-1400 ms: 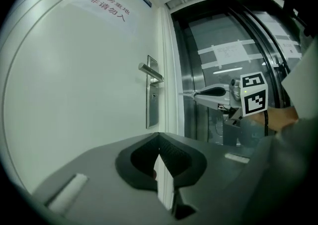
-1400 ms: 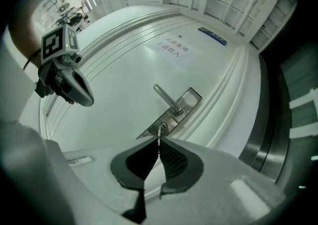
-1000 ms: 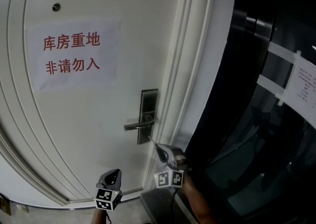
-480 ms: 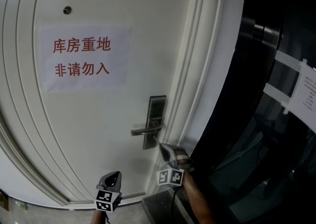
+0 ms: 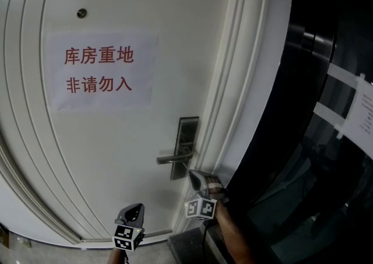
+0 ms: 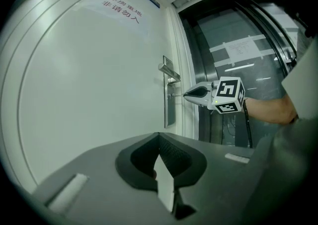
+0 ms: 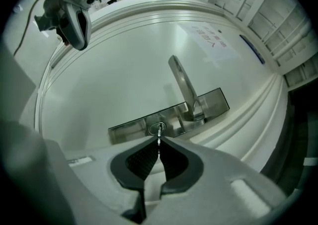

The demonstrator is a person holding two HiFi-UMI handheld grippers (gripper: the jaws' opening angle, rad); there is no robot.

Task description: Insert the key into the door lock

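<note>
A steel lock plate (image 5: 187,134) with a lever handle (image 5: 173,158) is set in the white door (image 5: 116,158). My right gripper (image 5: 191,173) reaches toward the plate's lower part. In the right gripper view it (image 7: 159,142) is shut on a small metal key (image 7: 159,134), whose tip is at the round keyhole (image 7: 158,127) in the plate (image 7: 129,128). How deep the key sits I cannot tell. The left gripper view shows the key (image 6: 175,95) level against the plate (image 6: 170,110). My left gripper (image 5: 135,207) hangs lower left, away from the door, jaws (image 6: 159,135) shut and empty.
A paper sign with red characters (image 5: 102,70) hangs on the door under a peephole (image 5: 82,13). The moulded door frame (image 5: 245,82) runs just right of the lock. Beyond it stands dark glass (image 5: 315,187) with taped notices (image 5: 361,111). A person's forearm (image 5: 233,236) holds the right gripper.
My right gripper with the key has closed in on the lock plate. The door and lock have drifted rightward in the head view. The left gripper has stayed put.
</note>
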